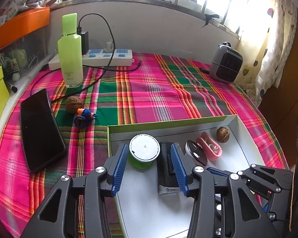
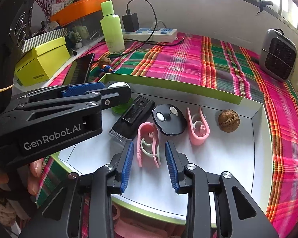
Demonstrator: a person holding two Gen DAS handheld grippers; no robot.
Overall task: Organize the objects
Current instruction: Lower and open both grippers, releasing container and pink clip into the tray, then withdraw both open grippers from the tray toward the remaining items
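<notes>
Blue-padded fingers of the right gripper (image 2: 149,162) stand spread over the near edge of the tray (image 2: 256,117), with a pink clip (image 2: 147,144) lying between their tips, not pinched. Left gripper (image 1: 149,158) is spread too, above the tray's left end; a green jar with a white lid (image 1: 144,147) sits just inside its left finger, a black lighter (image 1: 165,166) by its right finger, neither one squeezed.

Inside the tray, left to right: jar, lighter, a round black-and-white gadget (image 2: 168,120), a second pink clip (image 2: 198,129), then a walnut (image 2: 228,121) near the right wall.

Outside the tray on the plaid cloth (image 1: 149,91), toward the left edge: another walnut (image 1: 74,103) touching a small blue knitted toy (image 1: 85,117), and a dark phone (image 1: 40,129) lying flat. Farther back at the left rear, a tall green bottle (image 1: 70,55) stands upright just before a white power strip (image 1: 109,56). A small grey heater (image 1: 226,63) sits at the right rear corner.
</notes>
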